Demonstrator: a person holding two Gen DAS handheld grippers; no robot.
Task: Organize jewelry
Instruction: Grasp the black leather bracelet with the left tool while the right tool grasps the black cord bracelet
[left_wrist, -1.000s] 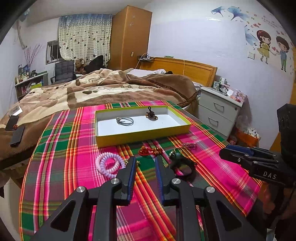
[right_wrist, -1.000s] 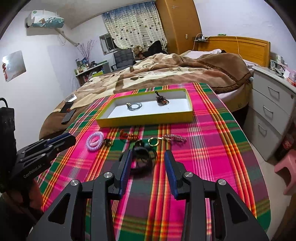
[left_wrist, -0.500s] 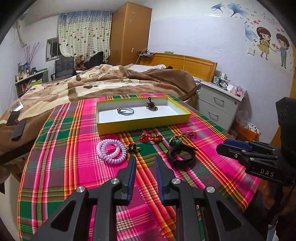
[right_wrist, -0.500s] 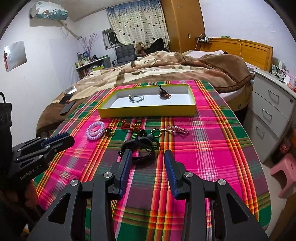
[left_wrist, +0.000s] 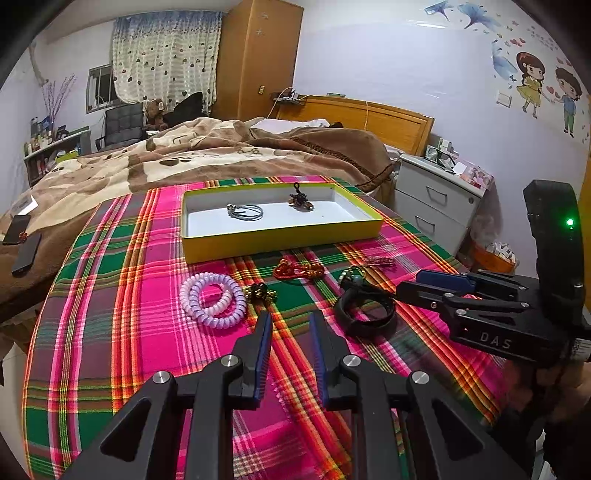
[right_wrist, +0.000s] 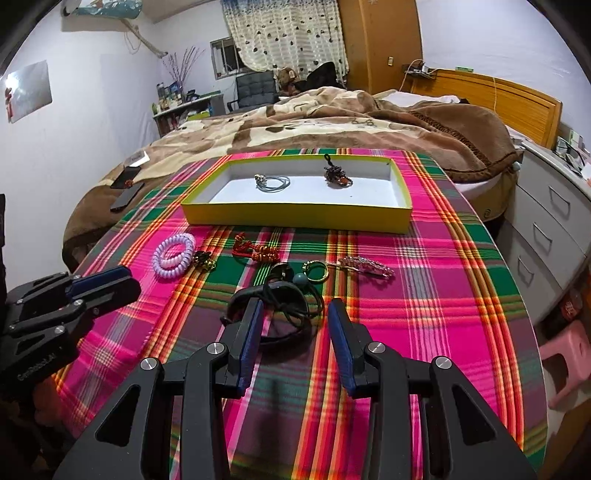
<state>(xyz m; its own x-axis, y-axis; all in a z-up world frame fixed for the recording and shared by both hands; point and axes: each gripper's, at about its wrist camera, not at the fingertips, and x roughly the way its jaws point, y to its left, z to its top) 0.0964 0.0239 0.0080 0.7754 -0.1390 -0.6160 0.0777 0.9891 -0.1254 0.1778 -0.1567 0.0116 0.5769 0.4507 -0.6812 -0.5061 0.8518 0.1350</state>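
Observation:
A yellow tray (left_wrist: 280, 242) (right_wrist: 295, 219) holds a grey hair tie (left_wrist: 245, 212) (right_wrist: 273, 182) and a brown pendant (left_wrist: 301, 199) (right_wrist: 336, 175). On the plaid cloth in front of it lie a purple coil bracelet (left_wrist: 214, 299) (right_wrist: 173, 254), a gold trinket (left_wrist: 260, 291), a red cord knot (left_wrist: 295, 269) (right_wrist: 256, 251), a black band (left_wrist: 365, 312) (right_wrist: 284, 317), a gold ring (right_wrist: 316, 271) and a pink beaded clip (right_wrist: 365, 266). My left gripper (left_wrist: 290, 321) is open and empty, just short of the bracelet. My right gripper (right_wrist: 295, 308) is open over the black band.
The round table's edge curves close on the right (right_wrist: 524, 295). A bed with a brown blanket (left_wrist: 207, 155) lies behind the table. A grey nightstand (left_wrist: 439, 206) stands right, and a pink stool (right_wrist: 569, 354) sits on the floor. Phones (left_wrist: 22, 243) lie on the bed.
Both grippers have drawn back from the tray and risen a little, so the loose jewelry now lies farther ahead. Both stay open and empty.

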